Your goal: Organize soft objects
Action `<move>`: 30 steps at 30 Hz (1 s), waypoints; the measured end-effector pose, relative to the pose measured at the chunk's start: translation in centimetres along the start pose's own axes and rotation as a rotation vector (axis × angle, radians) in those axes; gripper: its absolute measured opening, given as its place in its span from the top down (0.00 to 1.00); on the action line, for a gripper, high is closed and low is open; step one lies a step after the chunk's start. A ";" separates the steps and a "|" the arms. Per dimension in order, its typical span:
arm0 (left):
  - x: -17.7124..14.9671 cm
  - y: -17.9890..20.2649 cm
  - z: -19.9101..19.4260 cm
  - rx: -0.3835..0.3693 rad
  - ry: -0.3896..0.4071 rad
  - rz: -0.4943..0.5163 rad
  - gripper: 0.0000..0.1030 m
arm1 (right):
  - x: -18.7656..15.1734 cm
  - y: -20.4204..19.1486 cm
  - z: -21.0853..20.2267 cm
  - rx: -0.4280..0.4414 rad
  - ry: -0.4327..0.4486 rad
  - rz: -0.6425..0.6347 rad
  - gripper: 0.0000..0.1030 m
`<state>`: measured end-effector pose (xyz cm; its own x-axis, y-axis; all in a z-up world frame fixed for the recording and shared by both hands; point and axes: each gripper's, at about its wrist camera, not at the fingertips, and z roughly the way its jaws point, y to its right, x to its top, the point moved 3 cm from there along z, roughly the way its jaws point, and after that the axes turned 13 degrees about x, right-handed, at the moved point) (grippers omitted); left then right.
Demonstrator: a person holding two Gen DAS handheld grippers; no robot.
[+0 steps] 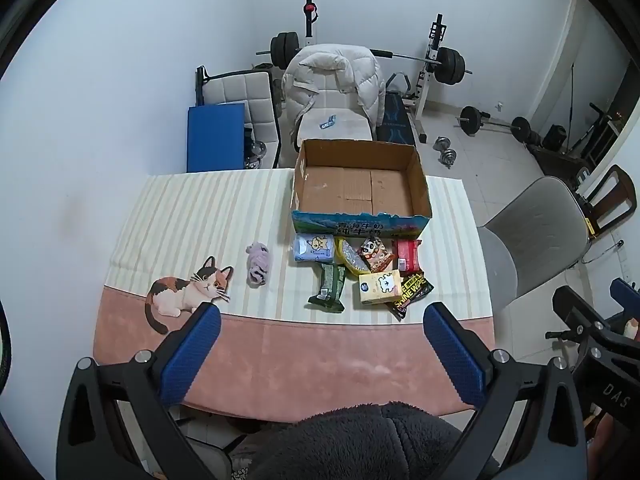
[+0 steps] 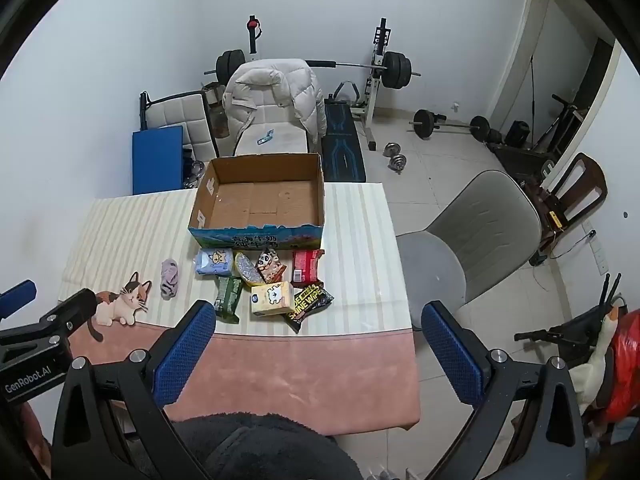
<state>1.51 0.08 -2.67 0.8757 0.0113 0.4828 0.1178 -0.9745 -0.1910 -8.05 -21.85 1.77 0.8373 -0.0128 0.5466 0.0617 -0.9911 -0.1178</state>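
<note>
While both my grippers hang above the near edge of the table (image 1: 132,216), the goods lie farther in on the striped cloth. Cardboard box (image 1: 360,188) stands open at the far middle, nothing inside. Just before its printed front wall, a huddle of packs: pale blue tissue pack (image 1: 314,248), silver-and-yellow pouch (image 1: 352,260), cartoon snack bag (image 1: 376,254), red packet (image 1: 408,254), green packet (image 1: 329,286), yellow tissue box (image 1: 380,287), black wipes pack (image 1: 414,294). Several overlap or touch. Purple sock (image 1: 258,264) lies alone, left of the huddle, near the printed cat (image 1: 188,292) on the cloth.

Beyond the table: a chair draped with a white puffer jacket (image 1: 332,76), a barbell rack (image 1: 436,60), dumbbells (image 1: 446,150) on the floor, a grey chair (image 1: 536,236) at the right.

Left gripper (image 1: 320,316): fingers spread wide, nothing between them, touching nothing. Right gripper (image 2: 316,316): the same, spread wide and bare, over the pink border of the cloth.

My dark fleece sleeve (image 1: 360,440) blocks the bottom of both views. Small print on most packs too small to read. A small blue item on the far chair seat cannot be identified.
</note>
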 end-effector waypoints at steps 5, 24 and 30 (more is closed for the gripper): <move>0.1 -0.2 0.1 0.005 -0.006 0.002 0.00 | -0.1 -0.3 -0.1 0.008 -0.003 -0.003 0.00; -0.3 -0.3 -0.5 -0.004 0.028 -0.008 0.00 | 0.4 -0.2 -1.8 0.008 0.036 -0.004 0.00; -0.5 0.0 -0.5 -0.003 0.030 -0.007 0.00 | 0.6 0.1 -2.0 0.007 0.045 -0.005 0.00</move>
<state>0.88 -0.06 -2.46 0.8605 0.0116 0.5093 0.1223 -0.9752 -0.1845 -8.68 -22.20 3.77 0.8116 -0.0139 0.5840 0.0696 -0.9903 -0.1203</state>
